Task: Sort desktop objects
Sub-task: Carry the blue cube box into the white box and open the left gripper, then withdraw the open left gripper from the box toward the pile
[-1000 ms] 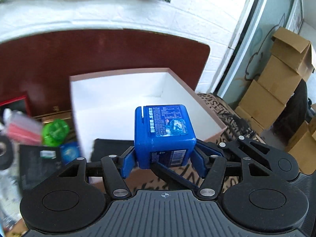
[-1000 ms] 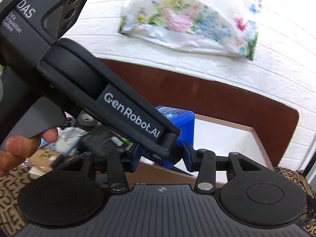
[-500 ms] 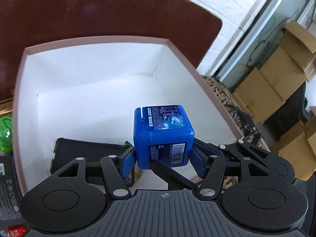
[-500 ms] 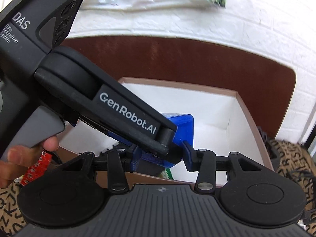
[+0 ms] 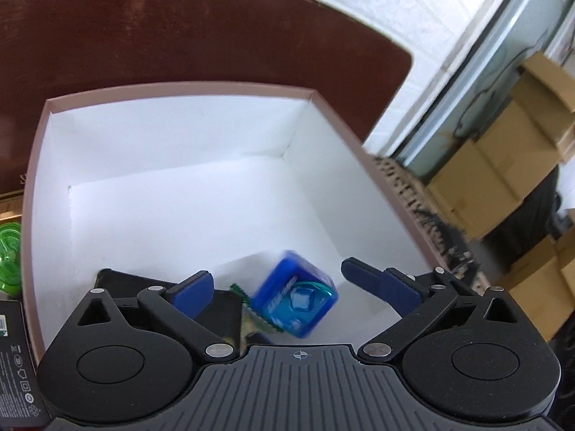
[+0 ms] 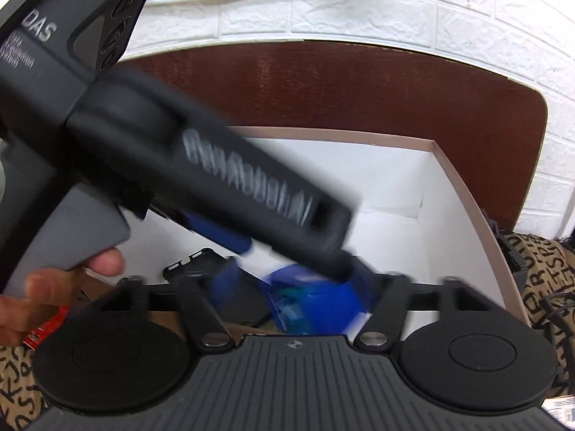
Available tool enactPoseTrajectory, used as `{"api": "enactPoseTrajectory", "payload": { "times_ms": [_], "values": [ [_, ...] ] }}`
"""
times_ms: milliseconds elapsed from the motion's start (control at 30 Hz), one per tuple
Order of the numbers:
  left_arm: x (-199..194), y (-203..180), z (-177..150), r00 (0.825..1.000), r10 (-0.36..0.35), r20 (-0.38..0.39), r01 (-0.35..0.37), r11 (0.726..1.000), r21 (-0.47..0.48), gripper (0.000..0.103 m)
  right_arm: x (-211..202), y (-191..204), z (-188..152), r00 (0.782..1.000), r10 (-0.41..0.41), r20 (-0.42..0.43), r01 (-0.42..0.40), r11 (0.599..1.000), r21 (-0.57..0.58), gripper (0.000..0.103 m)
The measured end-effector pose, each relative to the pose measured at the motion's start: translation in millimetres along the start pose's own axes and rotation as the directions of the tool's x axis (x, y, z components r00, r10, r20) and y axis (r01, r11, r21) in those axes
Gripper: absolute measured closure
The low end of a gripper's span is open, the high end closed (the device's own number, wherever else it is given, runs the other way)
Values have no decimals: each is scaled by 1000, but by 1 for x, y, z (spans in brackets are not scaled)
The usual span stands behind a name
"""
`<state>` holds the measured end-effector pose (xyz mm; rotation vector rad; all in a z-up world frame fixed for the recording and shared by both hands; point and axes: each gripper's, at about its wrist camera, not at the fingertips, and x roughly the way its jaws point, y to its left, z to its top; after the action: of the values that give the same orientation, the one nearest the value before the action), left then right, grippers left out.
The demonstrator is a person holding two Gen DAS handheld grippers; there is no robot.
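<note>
Left gripper (image 5: 273,283): jaws opening, spread wide, pads clear of the blue cube (image 5: 294,300). Cube blurred and tilted, inside the white box (image 5: 179,151) beside a black case (image 5: 107,278). Right gripper (image 6: 294,280): jaws opening, blurred, cube between them, contact unclear. Box sits against a brown board (image 5: 179,36); white brick wall (image 6: 395,3) behind; cardboard cartons (image 5: 503,165) at right.
</note>
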<state>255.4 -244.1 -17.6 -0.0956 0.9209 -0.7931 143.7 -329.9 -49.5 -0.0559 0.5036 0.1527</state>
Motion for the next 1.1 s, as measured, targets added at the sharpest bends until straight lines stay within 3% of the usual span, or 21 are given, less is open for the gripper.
{"api": "enactPoseTrajectory", "payload": {
  "times_ms": [133,267,567,800,967,1100],
  "values": [
    [-19,-4,-12,999,23,26,-24,999,37,0,-12,11,-5,997,-55,47,56,998,-32,5],
    [-40,-10,-31,997,41,68,-47,996,81,0,-25,18,-10,996,-56,67,58,998,-24,4],
    [-80,-20,-62,993,10,118,-21,996,88,0,-60,44,-24,994,-54,97,60,996,-60,2],
    [-120,-24,-105,987,5,158,-20,996,92,0,-93,64,-40,994,-9,113,13,999,-33,1],
    [-154,-29,-156,976,60,210,-88,988,125,0,-116,89,-61,994,38,103,-34,999,-41,0],
    [-174,-16,-194,973,96,212,-114,991,74,0,-127,114,-86,993,96,67,-92,994,-55,0]
  ]
}}
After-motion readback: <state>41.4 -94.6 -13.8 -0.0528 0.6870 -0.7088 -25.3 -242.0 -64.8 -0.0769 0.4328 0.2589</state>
